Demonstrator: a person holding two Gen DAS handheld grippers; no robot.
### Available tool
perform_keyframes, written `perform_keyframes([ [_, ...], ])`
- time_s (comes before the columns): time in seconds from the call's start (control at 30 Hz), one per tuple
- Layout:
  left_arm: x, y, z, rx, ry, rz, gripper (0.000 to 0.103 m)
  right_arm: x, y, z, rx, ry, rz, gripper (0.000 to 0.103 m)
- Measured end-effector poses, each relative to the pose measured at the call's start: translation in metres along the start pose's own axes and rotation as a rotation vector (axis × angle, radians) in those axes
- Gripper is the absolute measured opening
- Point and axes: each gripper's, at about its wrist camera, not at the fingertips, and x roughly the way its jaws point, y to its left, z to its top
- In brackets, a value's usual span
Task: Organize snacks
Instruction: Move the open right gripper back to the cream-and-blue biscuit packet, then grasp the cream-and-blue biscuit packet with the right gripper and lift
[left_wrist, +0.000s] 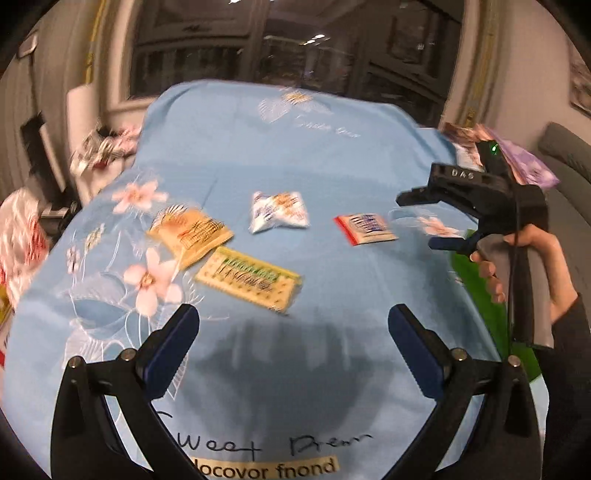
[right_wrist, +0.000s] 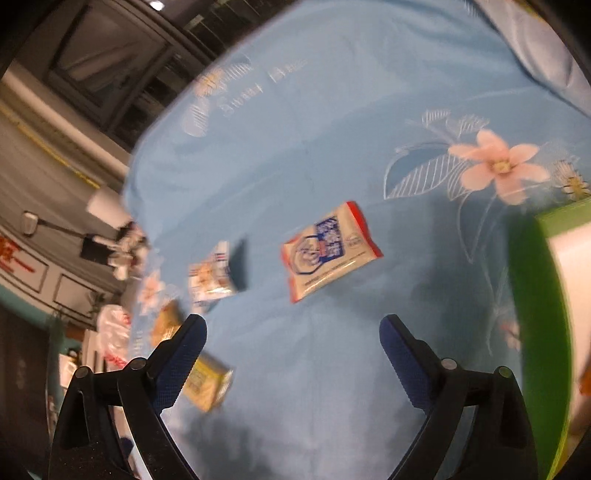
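Note:
Several snack packets lie on a blue flowered cloth (left_wrist: 295, 155). In the left wrist view I see a yellow cracker packet (left_wrist: 248, 281), an orange packet (left_wrist: 192, 233), a white and blue pouch (left_wrist: 279, 211) and a red-edged white packet (left_wrist: 365, 227). My left gripper (left_wrist: 293, 321) is open above the cloth, short of the cracker packet, with nothing between its fingers. My right gripper (left_wrist: 417, 221), held by a hand (left_wrist: 517, 266), hovers at the right. In the right wrist view the right gripper (right_wrist: 293, 332) is open and empty, with the red-edged packet (right_wrist: 330, 251) just ahead of it.
A green box (right_wrist: 543, 317) with a white inside stands at the cloth's right edge. Purple and printed bags (left_wrist: 517, 155) lie at the far right corner. Clutter and a red-and-white bag (left_wrist: 18, 229) sit off the left edge. Dark windows are behind.

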Motion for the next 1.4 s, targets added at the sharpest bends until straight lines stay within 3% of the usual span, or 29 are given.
perform_keyframes([
  [0.1,0.006,-0.005,0.0,0.016,-0.034,0.104,0.103,0.027,-0.015,0.011,0.056,0.019,-0.023,0.095],
  [0.2,0.008,-0.013,-0.001,0.095,-0.083,0.116,0.103,0.046,-0.024,0.019,0.092,0.032,0.021,0.095],
  [0.37,0.011,-0.015,-0.004,0.117,-0.071,0.094,0.103,0.065,-0.025,0.028,0.056,-0.01,0.024,0.091],
  [0.4,0.013,-0.014,-0.005,0.118,-0.061,0.1,0.103,0.066,-0.023,0.028,0.037,-0.015,0.011,0.083],
  [0.47,0.017,-0.012,-0.007,0.119,-0.051,0.117,0.103,0.069,-0.02,0.029,0.008,-0.022,-0.024,0.05],
  [0.5,0.018,-0.012,-0.008,0.118,-0.046,0.128,0.103,0.073,-0.021,0.029,0.002,0.002,-0.031,0.028],
  [0.7,0.021,-0.01,-0.011,0.12,-0.024,0.153,0.103,0.067,-0.045,0.026,0.097,0.001,0.087,0.02],
  [0.87,0.014,-0.013,-0.013,0.128,-0.03,0.141,0.103,0.045,-0.03,0.014,0.035,-0.012,0.109,0.013],
  [1.13,-0.005,-0.013,-0.023,0.138,-0.018,0.089,0.103,-0.013,-0.006,-0.055,-0.04,0.005,0.175,0.011],
  [1.2,-0.011,-0.013,-0.026,0.146,-0.019,0.075,0.103,-0.025,-0.006,-0.075,-0.043,0.027,0.215,0.002],
  [1.27,-0.014,-0.017,-0.029,0.171,-0.022,0.08,0.103,-0.036,-0.001,-0.095,-0.068,0.041,0.229,0.002],
  [1.4,-0.009,-0.027,-0.035,0.218,0.002,0.077,0.103,-0.041,0.005,-0.12,-0.139,0.067,0.139,0.002],
])
